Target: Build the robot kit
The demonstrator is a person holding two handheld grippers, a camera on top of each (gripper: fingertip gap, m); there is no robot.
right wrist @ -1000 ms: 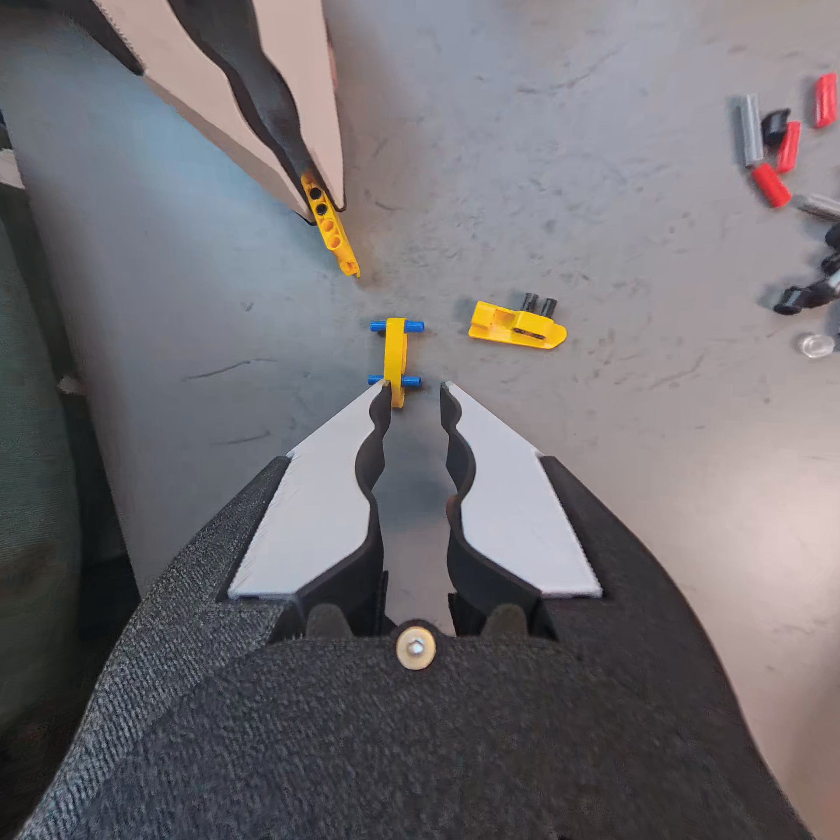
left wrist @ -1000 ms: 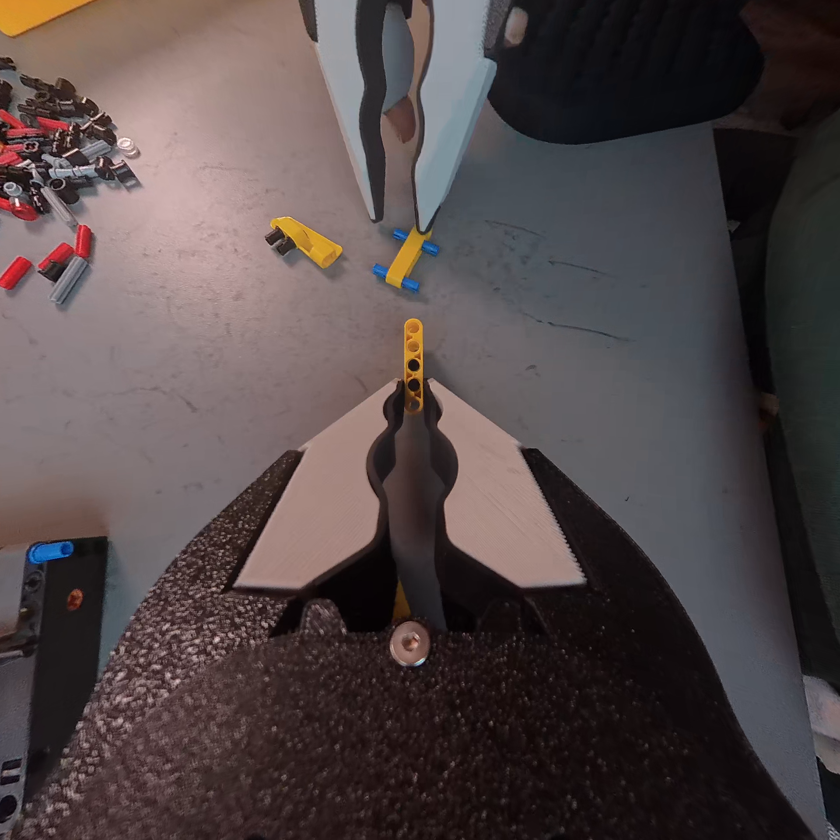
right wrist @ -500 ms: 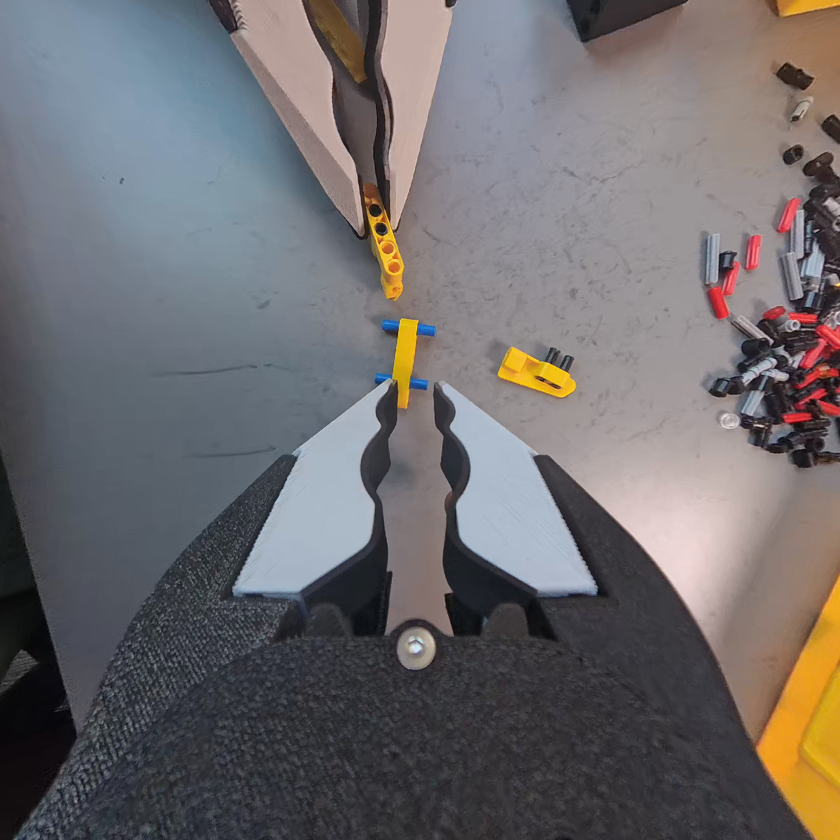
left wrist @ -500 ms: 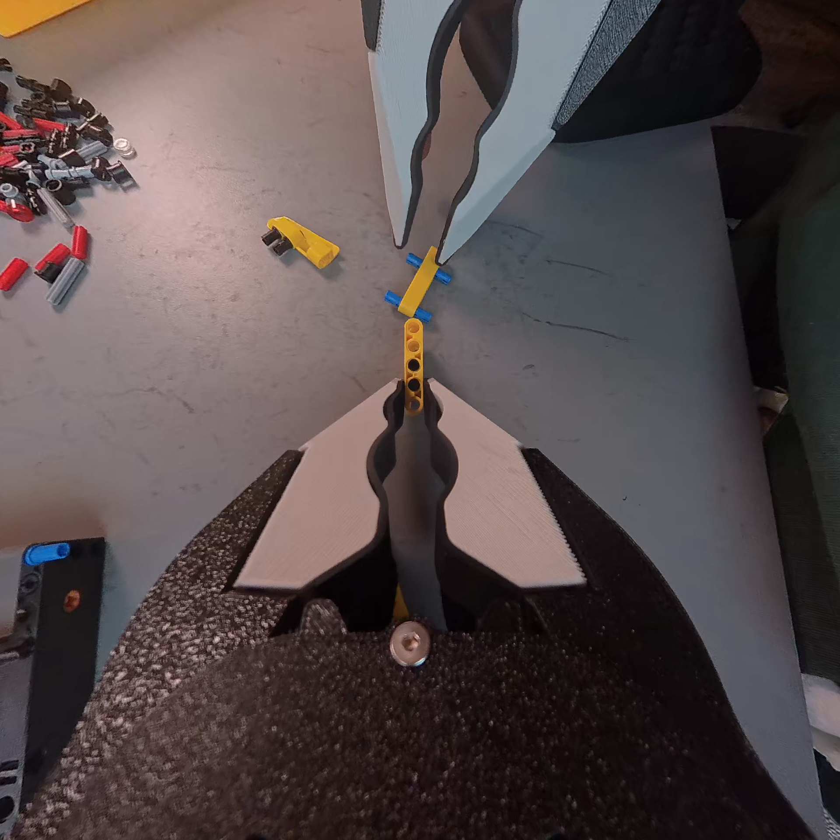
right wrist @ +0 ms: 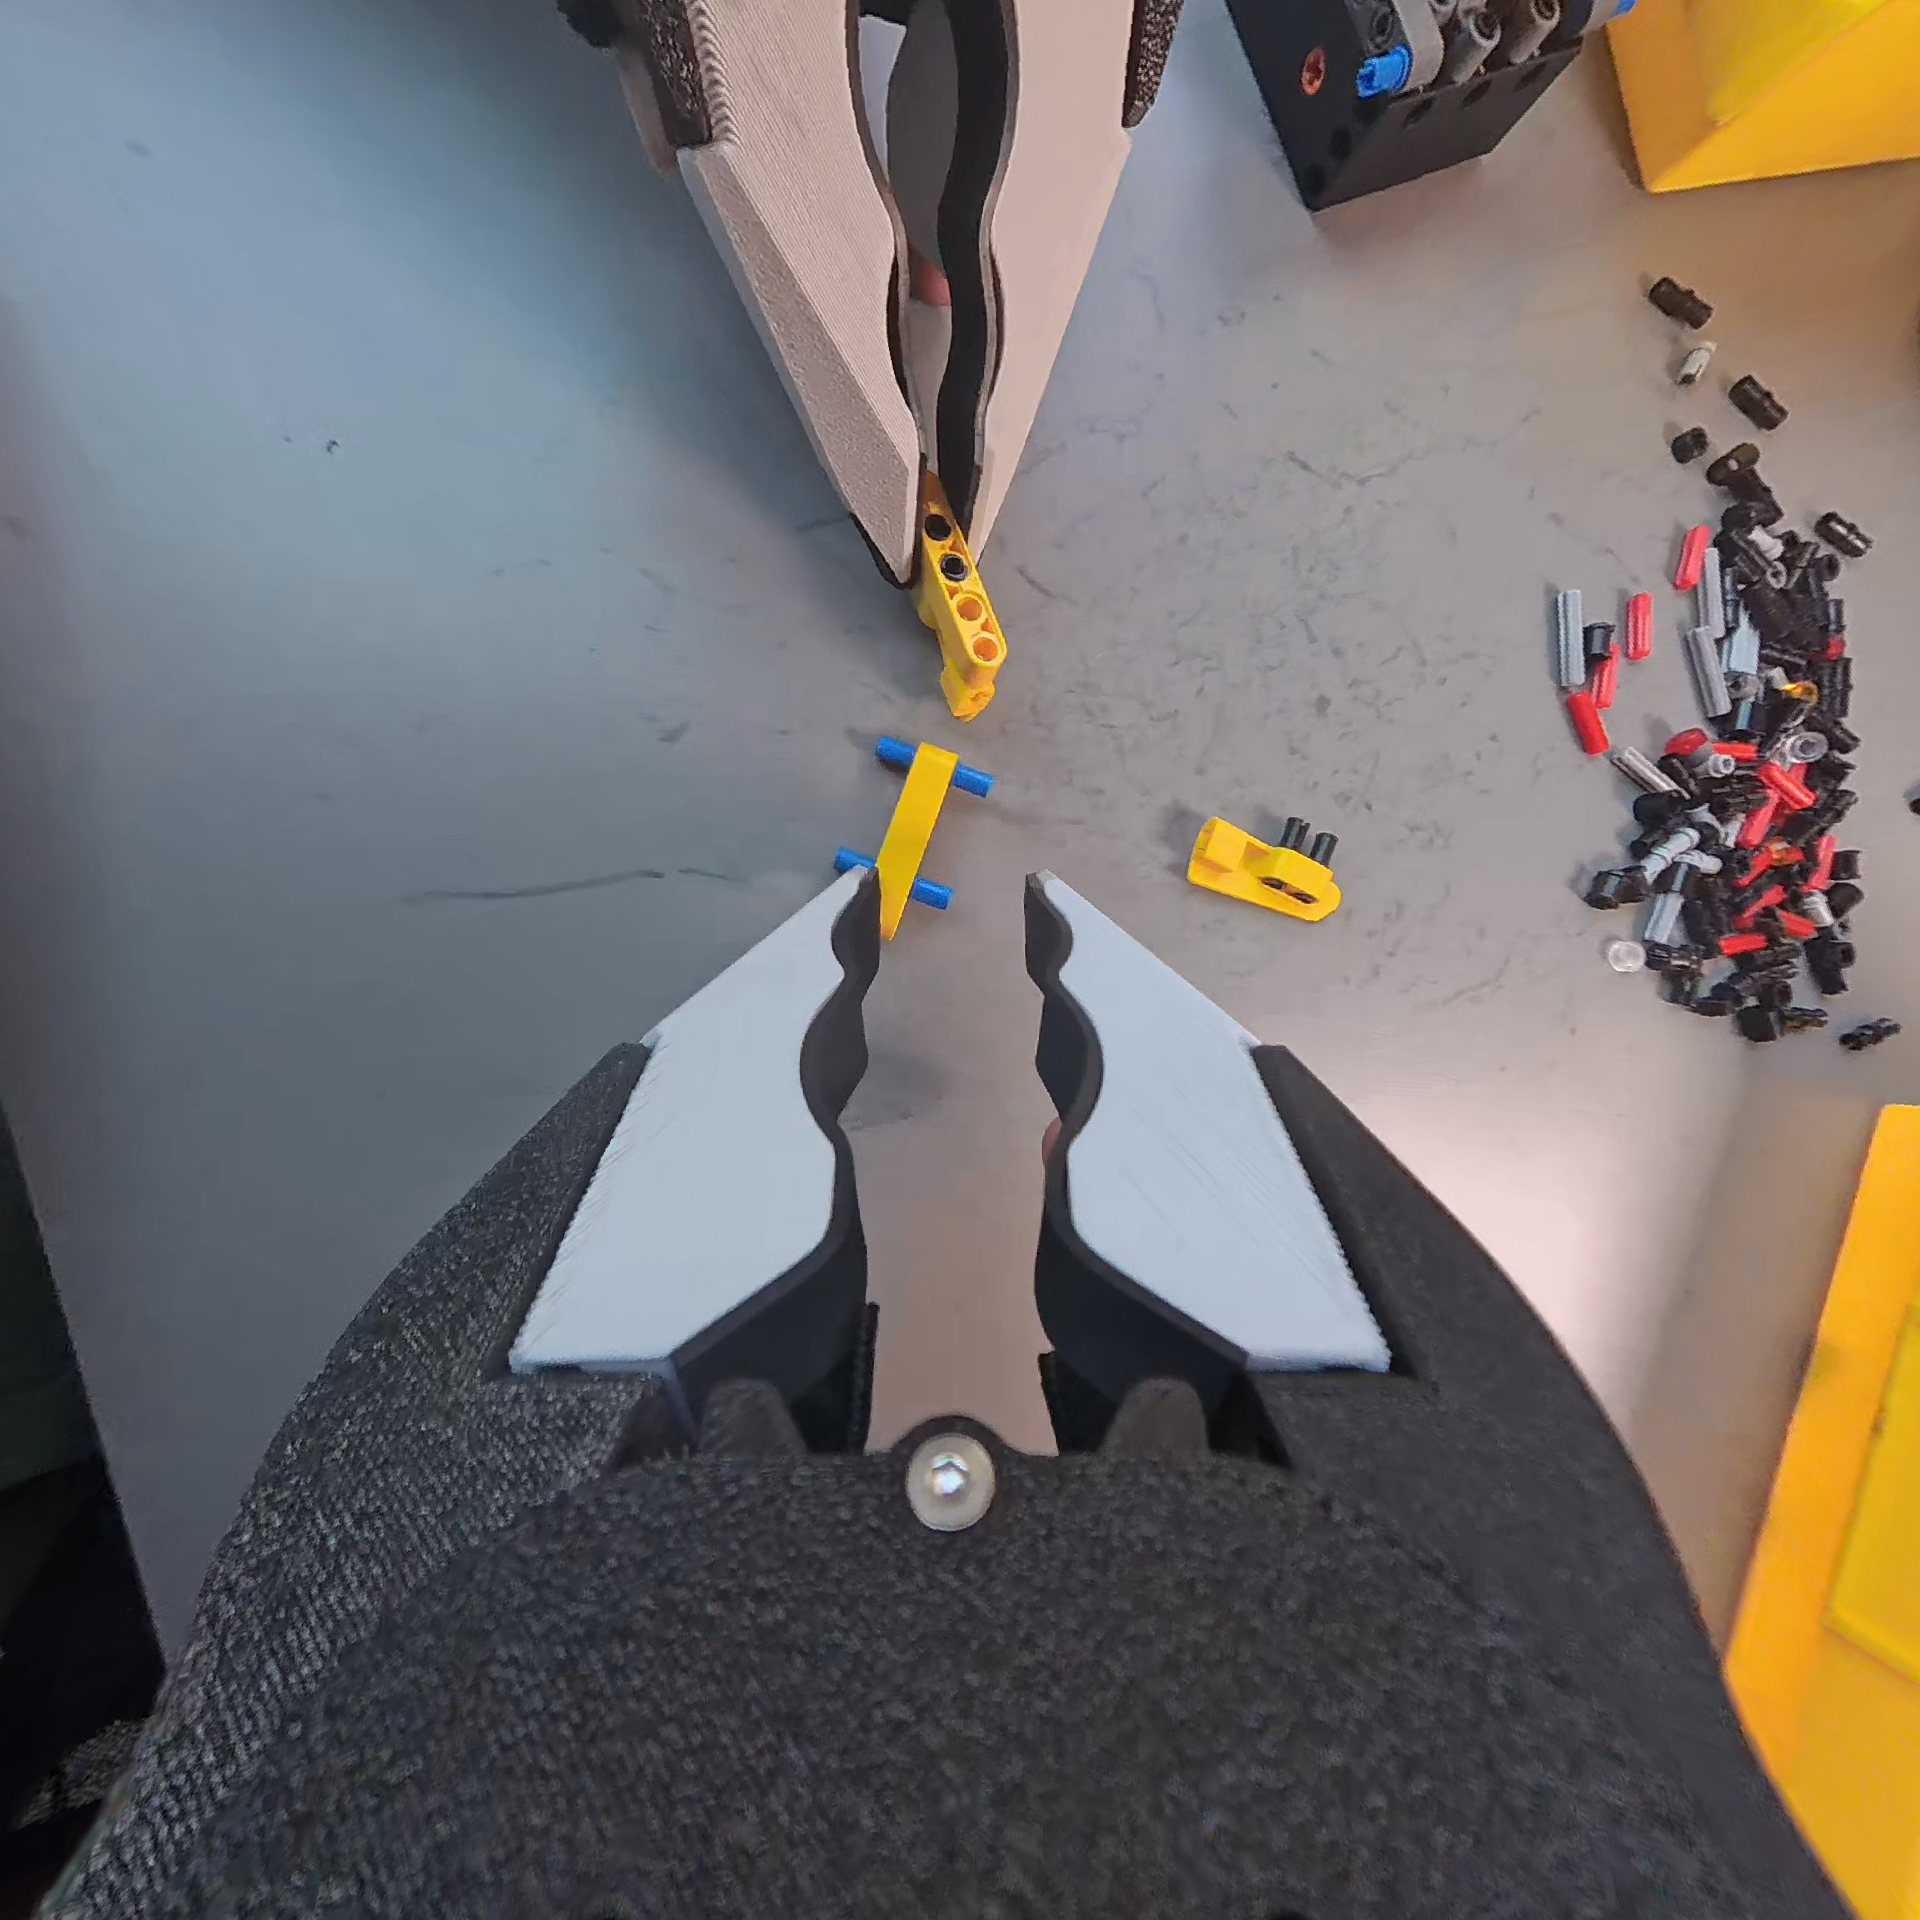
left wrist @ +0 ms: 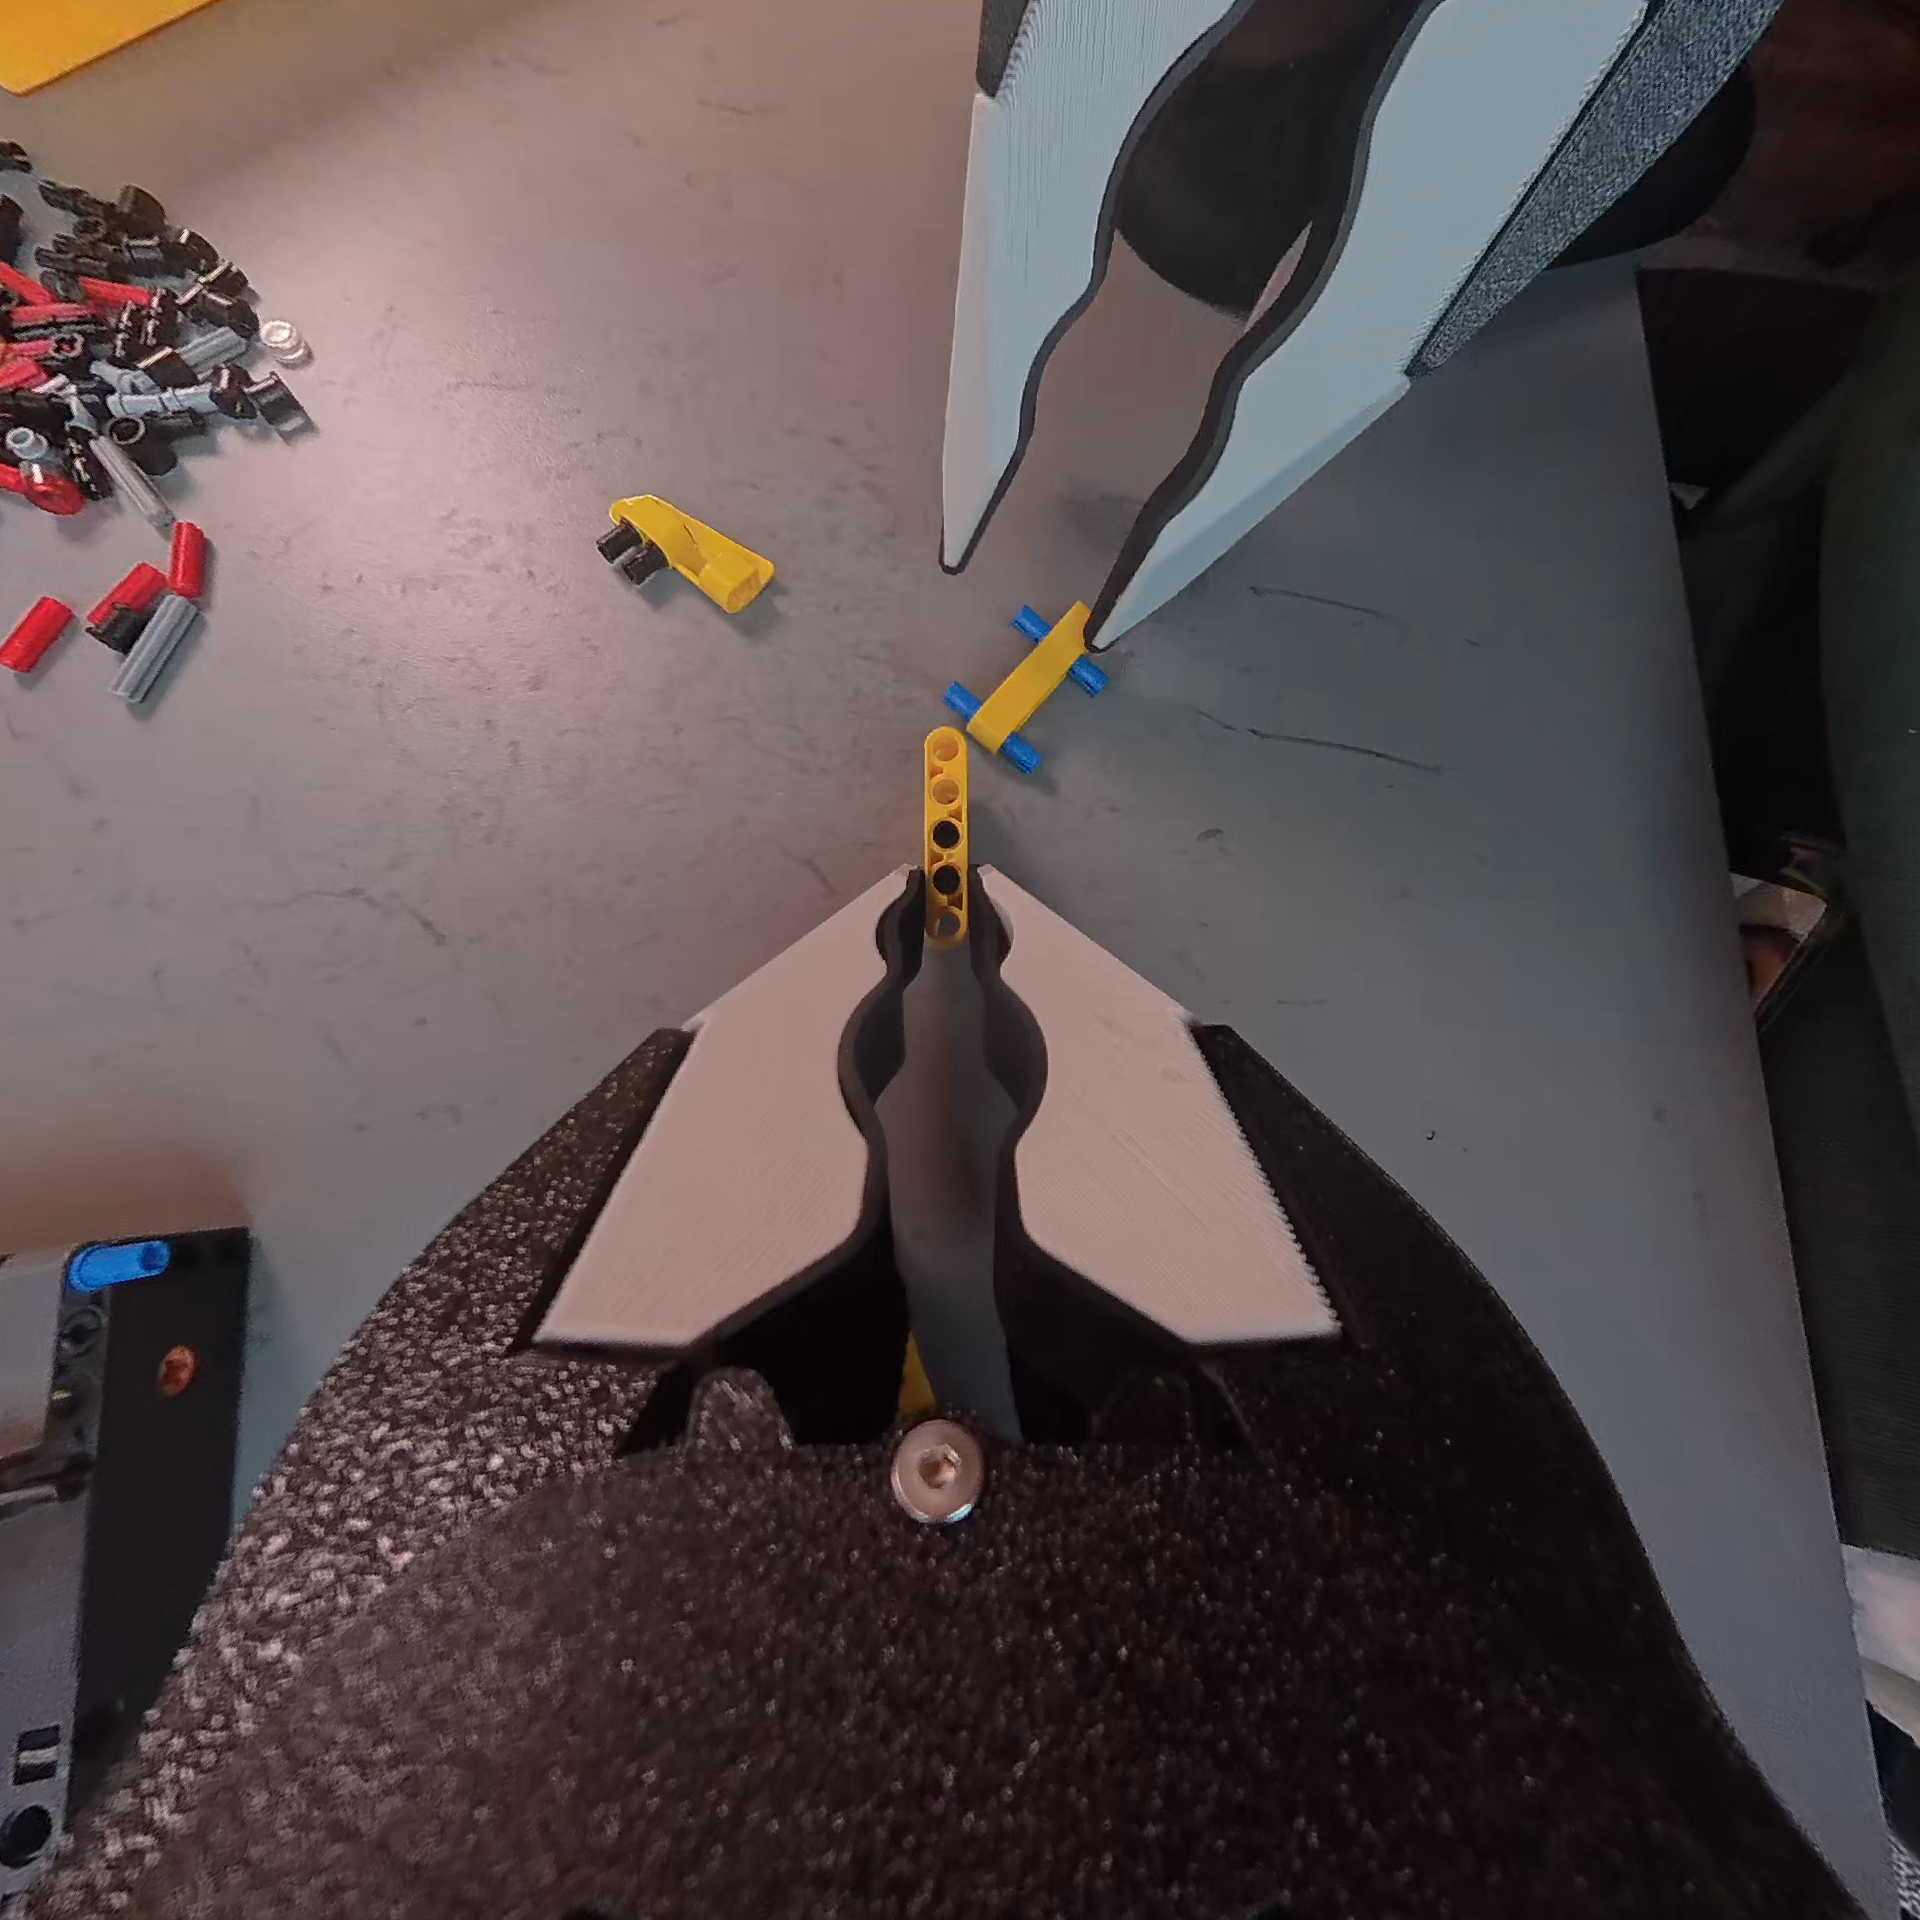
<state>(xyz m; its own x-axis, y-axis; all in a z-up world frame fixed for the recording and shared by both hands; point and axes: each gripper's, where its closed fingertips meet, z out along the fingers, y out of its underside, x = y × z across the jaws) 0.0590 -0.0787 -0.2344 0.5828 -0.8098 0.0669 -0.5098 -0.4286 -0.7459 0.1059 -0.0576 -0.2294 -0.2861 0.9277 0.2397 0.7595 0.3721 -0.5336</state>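
My left gripper (left wrist: 943, 878) is shut on a yellow beam with holes (left wrist: 945, 810), which sticks out forward from its tips; the same gripper (right wrist: 940, 566) and beam (right wrist: 964, 623) show from the front in the right wrist view. A short yellow beam with two blue pins (left wrist: 1029, 686) lies on the grey table just beyond it. My right gripper (right wrist: 948, 883) is open; its left fingertip touches the near end of that short beam (right wrist: 912, 831). In the left wrist view the right gripper (left wrist: 1023, 597) comes down from above.
A yellow piece with two black pins (left wrist: 691, 542) (right wrist: 1262, 868) lies nearby. A pile of red, black and grey small parts (left wrist: 104, 384) (right wrist: 1745, 769) lies to the side. A black block assembly (right wrist: 1434, 94) (left wrist: 114, 1455) and yellow trays (right wrist: 1839, 1507) stand at the table's edges. There is about 6 cm between the tips of the two grippers.
The right gripper has opened wider and swung round, turning the short beam with blue pins. The left gripper's yellow beam tip has come close to that beam.
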